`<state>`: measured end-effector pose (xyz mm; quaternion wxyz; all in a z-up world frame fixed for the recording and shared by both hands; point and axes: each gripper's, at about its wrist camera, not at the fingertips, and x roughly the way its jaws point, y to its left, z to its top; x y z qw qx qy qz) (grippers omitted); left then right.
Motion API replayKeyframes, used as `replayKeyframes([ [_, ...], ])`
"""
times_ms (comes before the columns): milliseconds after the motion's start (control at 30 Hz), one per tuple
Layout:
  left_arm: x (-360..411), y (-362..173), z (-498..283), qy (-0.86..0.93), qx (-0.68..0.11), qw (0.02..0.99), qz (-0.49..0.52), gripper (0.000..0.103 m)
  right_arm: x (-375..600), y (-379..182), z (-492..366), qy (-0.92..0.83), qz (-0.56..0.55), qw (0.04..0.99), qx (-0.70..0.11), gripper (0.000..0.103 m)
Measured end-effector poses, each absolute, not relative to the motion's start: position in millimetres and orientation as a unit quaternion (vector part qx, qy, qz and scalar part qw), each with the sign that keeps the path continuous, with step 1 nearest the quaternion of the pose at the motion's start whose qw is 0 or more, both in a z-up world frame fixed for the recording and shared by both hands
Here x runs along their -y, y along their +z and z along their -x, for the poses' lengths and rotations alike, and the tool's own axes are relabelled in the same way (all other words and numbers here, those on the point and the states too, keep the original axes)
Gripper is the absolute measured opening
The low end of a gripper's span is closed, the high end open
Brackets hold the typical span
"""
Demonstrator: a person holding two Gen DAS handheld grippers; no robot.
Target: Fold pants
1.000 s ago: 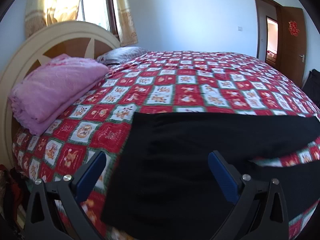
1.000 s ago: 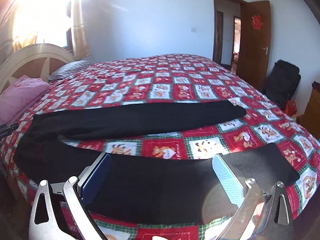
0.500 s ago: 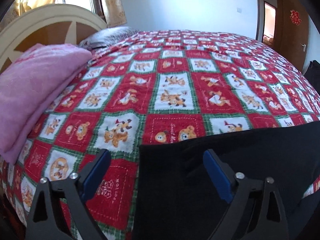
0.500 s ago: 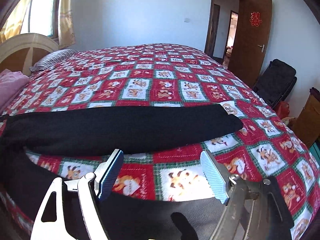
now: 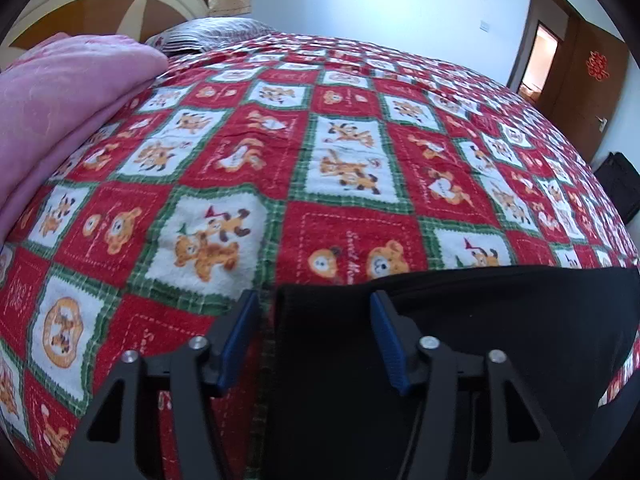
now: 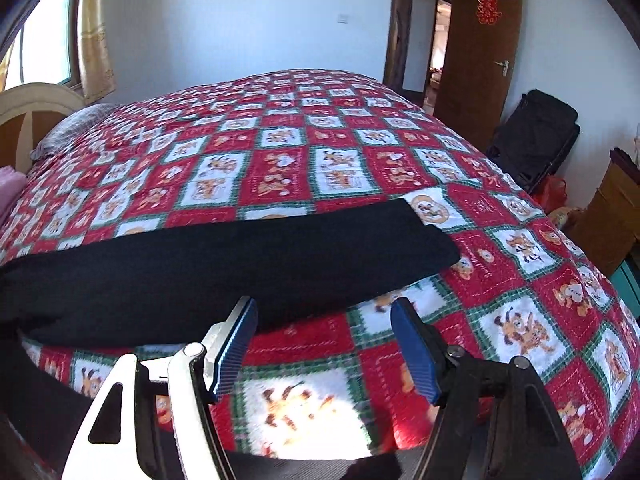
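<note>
Black pants (image 5: 460,344) lie flat on a red, white and green patchwork bedspread (image 5: 320,152). My left gripper (image 5: 314,330) is open, low over the pants' waist corner, with the left edge of the fabric between its blue pads. In the right wrist view the far pant leg (image 6: 240,256) stretches across the bed, and the near leg (image 6: 36,392) shows at the lower left and bottom edge. My right gripper (image 6: 324,344) is open and empty over the bedspread between the two legs.
A folded pink blanket (image 5: 60,112) and a striped pillow (image 5: 208,34) lie by the cream headboard (image 5: 100,0). A brown door (image 6: 476,56) stands open at the back right. A black bag (image 6: 536,136) and a wooden cabinet (image 6: 612,216) stand beside the bed.
Both grippers have moved forward and lower over the bed. The left now straddles the waist corner with its jaws narrower. The right has passed over the near leg toward the far leg.
</note>
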<state>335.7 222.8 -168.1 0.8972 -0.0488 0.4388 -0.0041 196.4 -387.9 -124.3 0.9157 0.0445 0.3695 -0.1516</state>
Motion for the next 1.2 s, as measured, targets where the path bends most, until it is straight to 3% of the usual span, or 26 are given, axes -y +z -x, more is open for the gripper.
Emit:
replayKeyframes([
  [133, -213.7, -168.6, -334.2, -0.004, -0.43, 0.903, 0.022, 0.042, 431.5, -114.5, -208.5, -0.182, -0.07, 0.911, -0.364, 0.059],
  [200, -215.0, -168.7, -335.8, -0.014, -0.429, 0.903, 0.031, 0.031, 451.4, -111.2, -215.2, -0.197, -0.076, 0.907, -0.364, 0.058],
  [467, -215.4, -173.8, -342.0, -0.022, -0.436, 0.899, 0.045, 0.03, 521.9, -128.8, -275.2, -0.174, -0.14, 0.889, -0.401, 0.058],
  [767, -213.3, -175.3, -345.3, -0.011, -0.439, 0.898, 0.034, 0.04, 531.9, -159.4, -338.0, -0.145, -0.119, 0.87, -0.456, 0.058],
  [867, -214.6, -175.4, -347.0, 0.0, -0.44, 0.897, 0.031, 0.057, 536.4, -171.1, -347.9, -0.138, -0.124, 0.862, -0.471, 0.058],
  [933, -216.5, -175.6, -347.8, -0.004, -0.44, 0.897, 0.035, 0.057, 535.0, -173.5, -350.2, -0.132, -0.115, 0.865, -0.471, 0.058],
  [967, -216.0, -175.6, -347.9, -0.008, -0.44, 0.897, 0.031, 0.052, 533.6, -174.0, -350.4, -0.132, -0.111, 0.865, -0.472, 0.055],
  [1000, -214.6, -174.8, -348.1, -0.017, -0.439, 0.898, 0.026, 0.041, 532.3, -174.1, -350.2, -0.13, -0.109, 0.865, -0.471, 0.046],
  [1033, -212.5, -174.1, -347.1, -0.023, -0.438, 0.898, 0.024, 0.037, 530.9, -174.0, -350.4, -0.128, -0.106, 0.866, -0.472, 0.025],
  [1100, -207.2, -172.3, -346.0, -0.029, -0.435, 0.9, 0.011, 0.024, 528.4, -172.3, -347.2, -0.126, -0.101, 0.868, -0.469, 0.019],
  [1133, -204.8, -171.2, -345.6, -0.034, -0.433, 0.9, 0.007, 0.02, 527.7, -171.9, -346.5, -0.127, -0.099, 0.868, -0.469, 0.011],
  [1200, -202.1, -169.1, -345.0, -0.035, -0.43, 0.902, 0.0, 0.016, 525.7, -169.0, -344.4, -0.129, -0.095, 0.871, -0.464, 0.007],
])
